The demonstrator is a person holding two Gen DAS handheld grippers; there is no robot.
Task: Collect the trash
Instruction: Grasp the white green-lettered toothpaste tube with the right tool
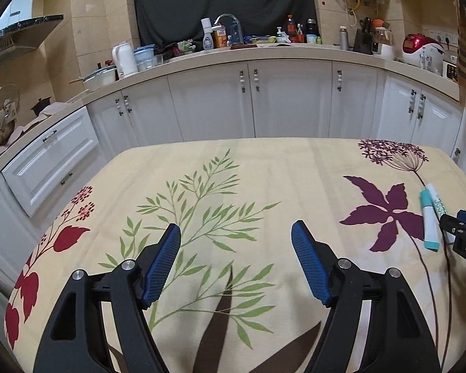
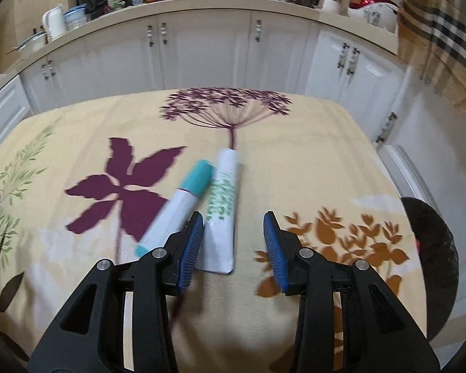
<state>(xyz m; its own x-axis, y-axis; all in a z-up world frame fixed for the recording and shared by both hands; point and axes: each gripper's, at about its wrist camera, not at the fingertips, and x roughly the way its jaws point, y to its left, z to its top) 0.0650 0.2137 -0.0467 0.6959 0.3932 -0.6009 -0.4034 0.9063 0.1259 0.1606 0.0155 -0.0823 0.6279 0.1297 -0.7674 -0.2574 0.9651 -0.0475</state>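
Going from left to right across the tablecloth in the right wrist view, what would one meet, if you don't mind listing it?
Purple leaf print → teal-capped white tube → white tube with green pattern → orange leaf print → dark round object at the table's right edge.

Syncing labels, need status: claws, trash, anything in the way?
Left claw open, empty, over bare tablecloth. Right claw open, green-print tube between its fingers, not gripped. Teal-capped tube alongside, just outside. Nothing in the way.
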